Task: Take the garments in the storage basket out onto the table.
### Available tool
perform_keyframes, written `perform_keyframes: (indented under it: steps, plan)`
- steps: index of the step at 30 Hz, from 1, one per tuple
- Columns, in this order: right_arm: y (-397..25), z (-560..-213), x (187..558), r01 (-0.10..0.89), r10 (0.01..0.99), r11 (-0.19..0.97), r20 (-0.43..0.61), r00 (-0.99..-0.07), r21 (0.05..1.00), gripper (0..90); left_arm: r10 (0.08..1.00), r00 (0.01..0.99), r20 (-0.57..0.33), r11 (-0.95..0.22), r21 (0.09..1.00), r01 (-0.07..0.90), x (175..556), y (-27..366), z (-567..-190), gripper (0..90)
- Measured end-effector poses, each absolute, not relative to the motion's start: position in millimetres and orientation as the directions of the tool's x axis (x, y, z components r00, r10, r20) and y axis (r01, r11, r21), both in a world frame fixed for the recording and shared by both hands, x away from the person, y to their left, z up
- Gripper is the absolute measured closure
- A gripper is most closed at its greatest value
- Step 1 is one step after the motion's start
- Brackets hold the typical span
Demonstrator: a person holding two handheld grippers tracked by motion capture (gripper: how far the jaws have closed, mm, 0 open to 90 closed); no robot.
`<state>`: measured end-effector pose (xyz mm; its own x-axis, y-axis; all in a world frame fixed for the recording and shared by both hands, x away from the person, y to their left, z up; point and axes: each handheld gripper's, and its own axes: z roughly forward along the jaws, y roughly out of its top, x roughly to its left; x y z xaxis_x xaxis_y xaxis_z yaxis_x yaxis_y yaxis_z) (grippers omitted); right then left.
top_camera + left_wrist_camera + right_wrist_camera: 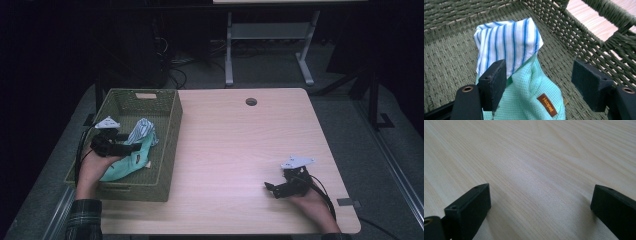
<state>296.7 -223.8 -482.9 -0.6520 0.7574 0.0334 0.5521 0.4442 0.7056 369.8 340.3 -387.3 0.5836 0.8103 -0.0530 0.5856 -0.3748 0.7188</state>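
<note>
The left gripper (537, 82) is held with jaws apart around the mint-green waffle towel (529, 100) and striped cloth (506, 42), which are bunched inside the green woven basket (165, 150) at the tabletop's left edge. The right gripper (539, 207) is positioned near the front right corner of the tabletop (240, 145), jaws spread, with nothing gripped.

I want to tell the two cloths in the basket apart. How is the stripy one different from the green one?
The striped cloth is white with blue stripes; the mint cloth is plain green with a waffle weave. The striped cloth sits on top, peaked up; the mint cloth lies beneath it. The mint cloth carries a brown label; no label shows on the striped cloth. Both lie bunched in the green woven basket, between the jaws of the open left tool.
</note>
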Motion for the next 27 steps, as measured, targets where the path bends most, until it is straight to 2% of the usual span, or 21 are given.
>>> perform_keyframes:
  steps: [11,27]
  plan:
    - [-224,-483,297,0.552,0.757,0.444,0.033,-0.652,0.706,2.4,0.82,0.572,-0.029,-0.421,0.648,0.635,374,337,-398,28.3]
    - [-224,-483,297,0.553,0.758,0.444,0.034,-0.652,0.705,2.4,0.844,0.535,-0.042,-0.416,0.578,0.702,378,339,-405,31.2]
